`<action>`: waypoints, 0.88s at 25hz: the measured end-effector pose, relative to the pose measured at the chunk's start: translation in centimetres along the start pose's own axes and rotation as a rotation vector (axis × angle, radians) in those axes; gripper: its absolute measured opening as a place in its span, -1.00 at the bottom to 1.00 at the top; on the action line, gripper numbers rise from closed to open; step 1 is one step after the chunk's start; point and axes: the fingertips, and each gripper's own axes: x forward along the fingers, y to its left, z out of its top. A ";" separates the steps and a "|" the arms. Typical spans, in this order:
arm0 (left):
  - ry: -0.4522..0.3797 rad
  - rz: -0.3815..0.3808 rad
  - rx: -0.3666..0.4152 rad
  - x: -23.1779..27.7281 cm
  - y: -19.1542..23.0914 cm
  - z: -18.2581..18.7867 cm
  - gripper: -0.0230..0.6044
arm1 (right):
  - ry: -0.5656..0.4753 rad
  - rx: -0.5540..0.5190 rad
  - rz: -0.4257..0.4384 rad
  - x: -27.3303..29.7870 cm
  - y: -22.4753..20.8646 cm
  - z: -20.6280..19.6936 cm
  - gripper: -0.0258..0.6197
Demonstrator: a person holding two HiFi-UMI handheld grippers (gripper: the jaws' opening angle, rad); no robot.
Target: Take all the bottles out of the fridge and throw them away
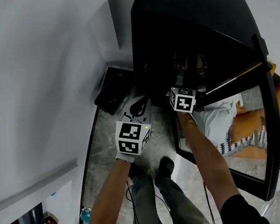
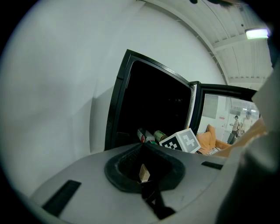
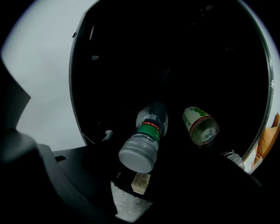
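While holding the right gripper [image 3: 139,181] with jaws parted, reaches into the black fridge [image 1: 186,1] up to the base of a green-labelled bottle [image 3: 142,140] lying on its side near a second bottle [image 3: 200,126]. Carries the left gripper [image 2: 146,175] clenched on nothing outside the fridge, above the mottled grey floor [image 1: 103,146].

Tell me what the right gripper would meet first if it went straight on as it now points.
Most likely the clear green-labelled bottle, lying base-first just ahead of the right gripper inside the fridge; the exact gap is unclear in the dark.
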 end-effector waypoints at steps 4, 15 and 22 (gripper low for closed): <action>0.003 -0.003 -0.003 0.3 0.4 0.1 -0.91 | 0.003 0.009 0.002 0.1 0.2 0.1 -0.08; 0.026 -0.011 -0.003 1.8 0.0 -0.5 -0.91 | -0.036 0.018 0.014 -1.4 -0.3 0.1 -0.31; 0.031 -0.013 0.010 2.2 -1.6 0.2 -0.91 | -0.061 -0.019 0.038 -4.0 -0.4 0.0 -0.31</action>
